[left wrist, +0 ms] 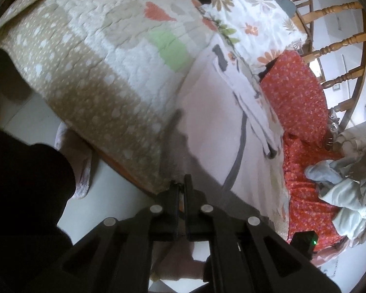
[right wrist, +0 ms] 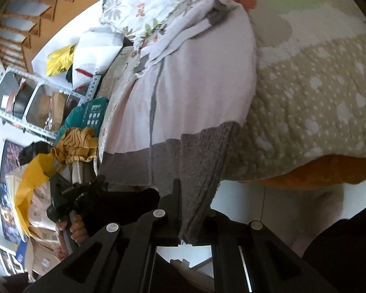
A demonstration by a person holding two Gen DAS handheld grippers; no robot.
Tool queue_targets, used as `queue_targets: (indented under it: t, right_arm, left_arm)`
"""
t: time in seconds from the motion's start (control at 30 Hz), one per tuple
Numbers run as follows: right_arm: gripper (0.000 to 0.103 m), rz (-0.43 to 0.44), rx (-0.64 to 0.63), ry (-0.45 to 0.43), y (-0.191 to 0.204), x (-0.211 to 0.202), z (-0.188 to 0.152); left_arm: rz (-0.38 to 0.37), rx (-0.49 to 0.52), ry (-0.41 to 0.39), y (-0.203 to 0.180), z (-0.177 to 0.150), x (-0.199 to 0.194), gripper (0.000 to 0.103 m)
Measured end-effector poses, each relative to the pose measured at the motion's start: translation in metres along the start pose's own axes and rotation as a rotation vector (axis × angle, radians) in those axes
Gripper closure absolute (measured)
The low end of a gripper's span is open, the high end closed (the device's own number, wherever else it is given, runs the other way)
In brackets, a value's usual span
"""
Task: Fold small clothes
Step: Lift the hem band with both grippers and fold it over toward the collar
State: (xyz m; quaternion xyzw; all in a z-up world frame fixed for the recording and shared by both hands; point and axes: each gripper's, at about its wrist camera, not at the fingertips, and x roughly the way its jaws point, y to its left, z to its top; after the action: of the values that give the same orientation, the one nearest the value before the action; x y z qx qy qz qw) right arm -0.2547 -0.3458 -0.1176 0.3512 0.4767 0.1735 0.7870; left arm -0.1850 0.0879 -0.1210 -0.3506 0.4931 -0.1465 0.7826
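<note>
The right gripper [right wrist: 180, 195] has its black jaws pinched together on the grey ribbed hem band [right wrist: 202, 161] of a pale pink knit garment [right wrist: 197, 78]; the band hangs folded between the fingers and drapes down over them. In the left wrist view the left gripper [left wrist: 181, 188] is likewise squeezed nearly closed, with only a thin sliver showing between its fingers. Its tips sit at the near lower edge of the same pale pink garment [left wrist: 214, 127], though blur hides whether cloth is caught there.

The garment lies stretched over the edge of a bed, its long axis running from the grippers away toward the far end, where grey-trimmed sleeves or a collar [right wrist: 214, 12] are bunched. A thin grey seam line [right wrist: 156, 90] runs along that axis. The hem end points toward the grippers and is lifted off the bedding.

Under and beside the garment is a beige quilted bedspread with white dots and coral hearts [left wrist: 90, 56]. Beyond it is a white floral-print sheet [left wrist: 251, 5], and to the side a red flower-patterned cloth [left wrist: 302, 102] with a heap of pale blue-grey clothes [left wrist: 341, 183] on it. Wooden turned spindles of a bed frame [left wrist: 339, 41] stand behind.

In the right wrist view, a white wire shelf rack [right wrist: 29, 102] holds dark round pans and brown boxes, and a yellow bag [right wrist: 61, 58] lies near. A hand [right wrist: 78, 229] grips the other tool's handle.
</note>
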Motion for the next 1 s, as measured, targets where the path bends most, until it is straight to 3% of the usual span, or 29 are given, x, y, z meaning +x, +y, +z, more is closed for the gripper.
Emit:
queue_targets:
  t: [0.17, 0.3, 0.43, 0.57, 0.73, 0.9, 1.0]
  right_arm:
    - [0.099, -0.019, -0.074, -0.052, 0.024, -0.011, 0.036]
    - [0.099, -0.043, -0.136, -0.124, 0.049, -0.019, 0.081]
    - [0.099, -0.097, -0.167, -0.189, 0.065, -0.015, 0.152]
    - [0.099, -0.160, -0.116, -0.217, 0.056, 0.009, 0.227]
    - [0.099, -0.270, -0.015, -0.202, 0.014, 0.069, 0.311]
    - [0.099, -0.286, 0.003, -0.170, -0.007, 0.103, 0.347]
    - [0.098, -0.271, 0.054, -0.146, -0.028, 0.120, 0.359]
  left_arm:
    - [-0.007, 0.056, -0.039, -0.033, 0.044, 0.005, 0.100]
    - [-0.005, 0.143, -0.106, -0.086, 0.110, 0.026, 0.100]
    - [-0.013, 0.170, -0.156, -0.129, 0.182, 0.062, 0.100]
    - [0.038, 0.182, -0.204, -0.161, 0.244, 0.111, 0.100]
    - [0.104, 0.158, -0.187, -0.139, 0.293, 0.177, 0.100]
    - [0.193, 0.101, -0.124, -0.113, 0.311, 0.228, 0.100]
    - [0.193, 0.048, -0.084, -0.103, 0.314, 0.240, 0.100]
